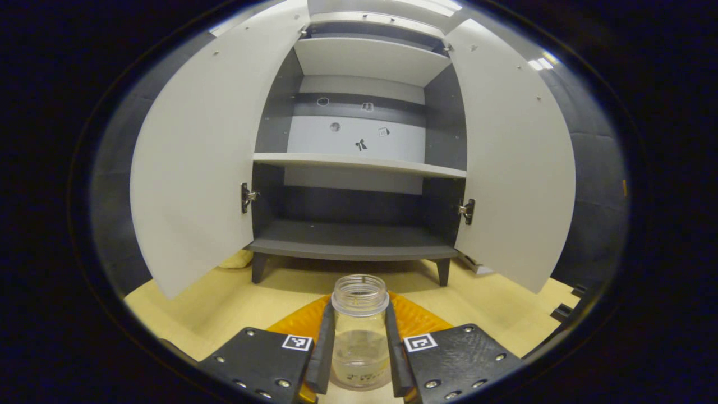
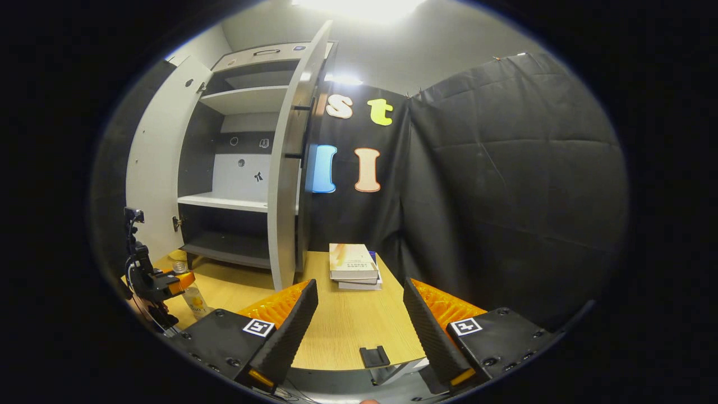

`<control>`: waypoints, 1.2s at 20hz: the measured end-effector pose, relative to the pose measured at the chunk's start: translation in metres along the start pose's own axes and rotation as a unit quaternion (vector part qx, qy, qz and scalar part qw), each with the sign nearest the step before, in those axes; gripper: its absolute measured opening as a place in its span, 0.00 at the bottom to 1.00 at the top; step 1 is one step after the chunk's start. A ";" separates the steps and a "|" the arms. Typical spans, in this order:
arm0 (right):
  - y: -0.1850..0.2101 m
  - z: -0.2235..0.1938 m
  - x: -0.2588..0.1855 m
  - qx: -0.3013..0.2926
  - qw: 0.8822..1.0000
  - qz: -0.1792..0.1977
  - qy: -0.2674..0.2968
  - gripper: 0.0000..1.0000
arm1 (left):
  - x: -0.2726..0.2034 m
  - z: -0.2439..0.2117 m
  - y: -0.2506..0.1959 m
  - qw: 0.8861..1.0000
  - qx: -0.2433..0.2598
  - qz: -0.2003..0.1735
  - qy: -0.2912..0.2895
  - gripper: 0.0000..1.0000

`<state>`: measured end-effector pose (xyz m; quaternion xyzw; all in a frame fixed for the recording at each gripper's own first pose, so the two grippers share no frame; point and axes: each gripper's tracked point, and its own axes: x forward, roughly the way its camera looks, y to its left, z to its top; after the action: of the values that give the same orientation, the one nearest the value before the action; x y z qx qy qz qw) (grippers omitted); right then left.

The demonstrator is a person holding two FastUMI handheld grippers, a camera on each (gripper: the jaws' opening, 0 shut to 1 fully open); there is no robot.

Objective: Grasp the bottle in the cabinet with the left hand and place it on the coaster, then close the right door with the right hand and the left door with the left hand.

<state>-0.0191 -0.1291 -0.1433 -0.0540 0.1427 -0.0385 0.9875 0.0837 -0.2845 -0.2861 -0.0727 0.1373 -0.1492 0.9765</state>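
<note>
Left gripper (image 1: 359, 348) had its jaws closed on the clear bottle (image 1: 360, 336), held upright just above the counter (image 1: 224, 303) before the cabinet (image 1: 359, 168). Both doors stood open. Right gripper (image 2: 359, 325) hung over the counter, jaws wide and empty.
</note>
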 end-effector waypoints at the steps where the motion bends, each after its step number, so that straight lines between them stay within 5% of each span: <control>1: 0.001 0.001 0.000 0.000 1.000 0.002 -0.001 0.98 | -0.001 -0.001 0.001 1.000 0.003 0.003 0.002 0.48; 5: 0.002 0.010 0.001 0.007 1.000 0.008 -0.006 0.98 | -0.009 0.012 0.007 1.000 0.012 0.019 0.002 0.78; 14: -0.008 0.083 0.026 0.045 0.997 0.034 -0.057 0.97 | -0.064 0.115 0.004 0.999 0.023 0.027 -0.038 0.78; 24: -0.023 0.152 0.083 0.075 0.993 0.024 -0.094 0.98 | -0.134 0.193 0.084 0.992 0.038 0.109 -0.059 0.76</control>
<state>0.1020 -0.1453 -0.0190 0.0201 0.0477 -0.0203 0.9985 0.0398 -0.1439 -0.0845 -0.0291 0.0805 -0.0423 0.9954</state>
